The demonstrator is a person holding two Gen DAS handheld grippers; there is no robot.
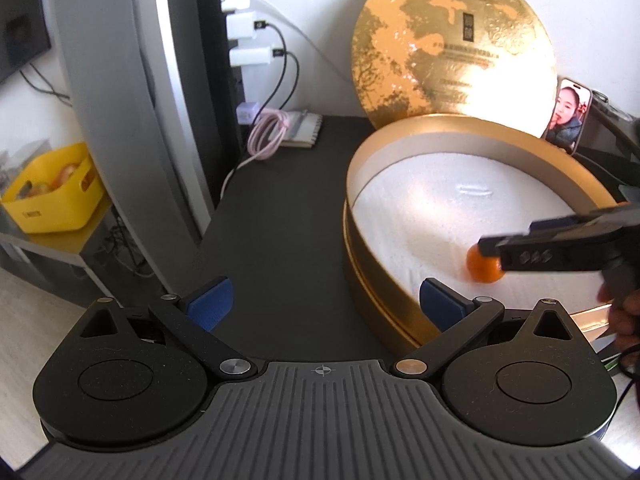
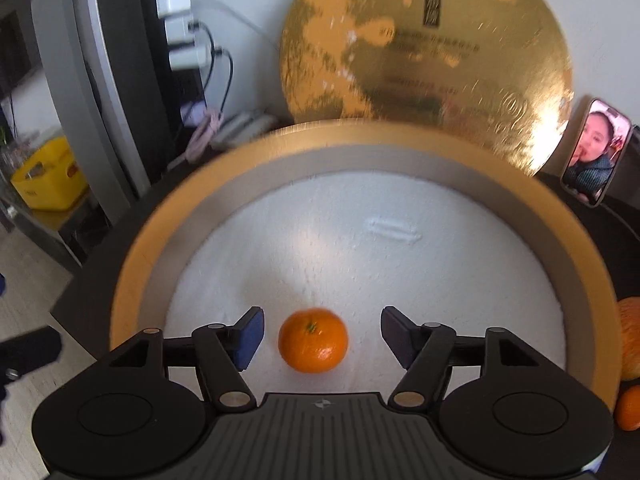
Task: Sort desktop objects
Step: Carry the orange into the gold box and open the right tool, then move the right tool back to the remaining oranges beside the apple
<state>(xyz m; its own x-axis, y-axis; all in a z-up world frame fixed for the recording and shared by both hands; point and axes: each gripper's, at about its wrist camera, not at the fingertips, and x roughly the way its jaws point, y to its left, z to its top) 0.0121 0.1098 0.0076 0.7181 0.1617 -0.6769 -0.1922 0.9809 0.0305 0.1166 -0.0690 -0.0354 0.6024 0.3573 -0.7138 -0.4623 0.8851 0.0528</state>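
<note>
A small mandarin (image 2: 313, 340) lies on the white floor of a round gold box (image 2: 168, 216), near its front wall. My right gripper (image 2: 318, 338) is open, one blue pad on each side of the fruit with gaps on both sides. In the left wrist view the same mandarin (image 1: 482, 269) shows under the right gripper's black fingers (image 1: 532, 248), inside the gold box (image 1: 360, 264). My left gripper (image 1: 326, 308) hangs open over the dark desk left of the box, holding nothing.
The gold lid (image 1: 452, 48) leans on the wall behind the box. A phone (image 1: 568, 114) stands at the right. A coiled pink cable (image 1: 266, 136), a notepad (image 1: 304, 130) and a power strip (image 1: 240, 40) sit at the back left. More oranges (image 2: 630, 360) lie right of the box. A yellow bin (image 1: 52, 188) sits lower left.
</note>
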